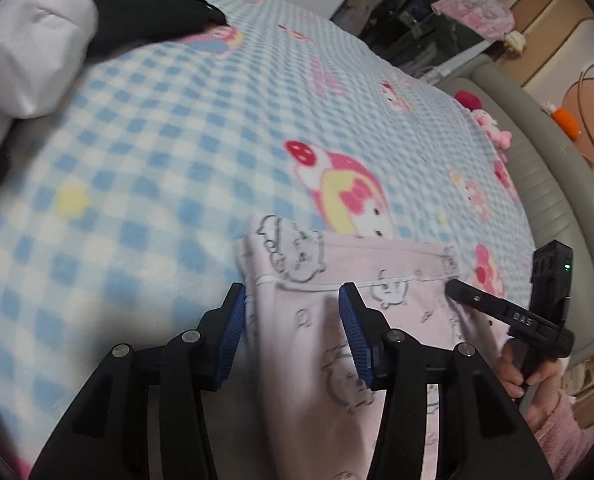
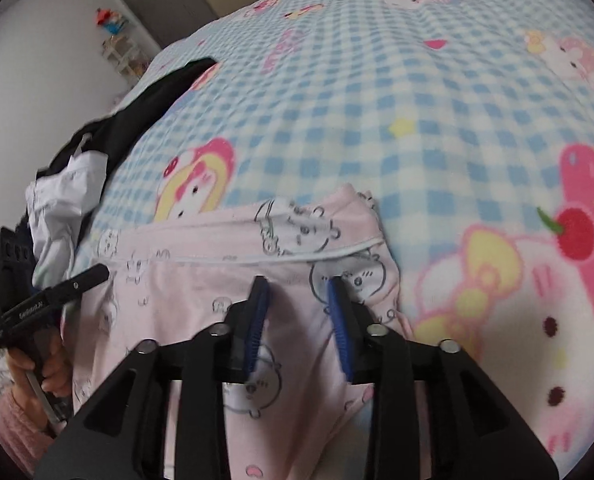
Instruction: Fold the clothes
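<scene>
A: What carries everything?

B: A bed under a blue-and-white checked blanket printed with pink cartoon figures.

A: And what lies on it?

B: In the left wrist view, a pale pink garment with outlined cartoon prints at about five o'clock. A black garment and a white garment lie together at ten o'clock, well apart from it.

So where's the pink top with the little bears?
The pink top lies on the checked blanket at the near edge in both wrist views, under both open tongs, right of the black and white clothes pile.
</scene>
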